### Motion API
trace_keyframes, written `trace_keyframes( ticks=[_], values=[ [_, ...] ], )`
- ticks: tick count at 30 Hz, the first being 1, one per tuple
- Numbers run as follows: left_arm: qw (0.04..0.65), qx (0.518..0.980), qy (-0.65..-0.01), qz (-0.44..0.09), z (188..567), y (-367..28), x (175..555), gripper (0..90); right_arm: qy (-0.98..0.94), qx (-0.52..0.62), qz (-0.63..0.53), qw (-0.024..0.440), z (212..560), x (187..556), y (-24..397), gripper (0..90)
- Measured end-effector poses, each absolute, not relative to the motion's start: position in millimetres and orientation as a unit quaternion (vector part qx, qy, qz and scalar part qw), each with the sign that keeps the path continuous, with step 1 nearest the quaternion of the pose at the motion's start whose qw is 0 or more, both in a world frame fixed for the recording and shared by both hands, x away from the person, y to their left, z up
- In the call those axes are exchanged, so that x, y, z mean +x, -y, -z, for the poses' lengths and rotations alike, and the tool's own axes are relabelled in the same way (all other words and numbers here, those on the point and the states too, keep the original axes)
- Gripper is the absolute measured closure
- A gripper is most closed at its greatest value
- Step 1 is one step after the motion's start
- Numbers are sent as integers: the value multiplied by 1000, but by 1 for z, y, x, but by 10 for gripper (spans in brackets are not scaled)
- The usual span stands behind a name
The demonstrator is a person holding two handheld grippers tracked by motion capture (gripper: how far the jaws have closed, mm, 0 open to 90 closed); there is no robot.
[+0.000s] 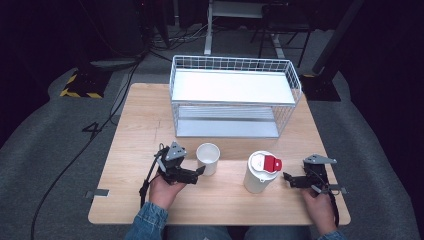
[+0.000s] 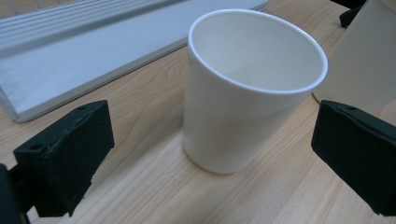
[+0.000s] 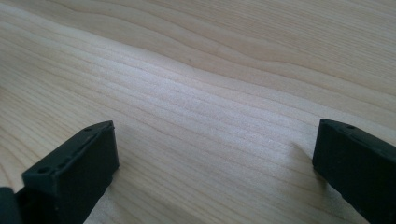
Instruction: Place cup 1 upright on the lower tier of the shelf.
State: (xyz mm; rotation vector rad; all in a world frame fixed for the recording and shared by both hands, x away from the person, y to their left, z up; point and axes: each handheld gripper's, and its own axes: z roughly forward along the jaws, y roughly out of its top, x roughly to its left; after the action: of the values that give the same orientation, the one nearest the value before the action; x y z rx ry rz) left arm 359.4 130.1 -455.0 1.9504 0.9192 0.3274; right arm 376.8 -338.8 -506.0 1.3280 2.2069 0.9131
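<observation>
A white paper cup (image 1: 208, 158) stands upright and empty on the wooden table (image 1: 135, 150). My left gripper (image 1: 199, 172) sits just left of it, open. In the left gripper view the cup (image 2: 243, 93) stands just beyond the two wide-apart jaws, with nothing held. A taller white container (image 1: 259, 173) with a red flap on its lid stands to the cup's right. My right gripper (image 1: 288, 177) lies right of that container, pointing at it, apart from it. In the right gripper view that gripper (image 3: 215, 144) is open over bare wood (image 3: 210, 70).
A white wire rack (image 1: 235, 95) with two shelves stands at the back of the table; its lower shelf (image 2: 70, 56) lies just behind the cup. The white container's side (image 2: 369, 60) is at the right of the left gripper view. Cables run over the grey floor at left.
</observation>
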Motion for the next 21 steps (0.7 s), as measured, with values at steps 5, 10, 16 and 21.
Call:
trace_keyframes(
  ticks=[5,10,16,21],
  values=[
    [467,793,-368,-131,466,-118,366,0,-791,476,-327,203,506,377,339,5],
    [472,793,-363,-134,475,-108,371,0,-791,476,-327,203,506,377,339,5],
    [487,782,-368,-128,482,-102,377,0,-791,476,-327,203,506,377,339,5],
    [491,779,-368,-128,487,-98,381,0,-791,476,-327,203,506,377,339,5]
  ],
)
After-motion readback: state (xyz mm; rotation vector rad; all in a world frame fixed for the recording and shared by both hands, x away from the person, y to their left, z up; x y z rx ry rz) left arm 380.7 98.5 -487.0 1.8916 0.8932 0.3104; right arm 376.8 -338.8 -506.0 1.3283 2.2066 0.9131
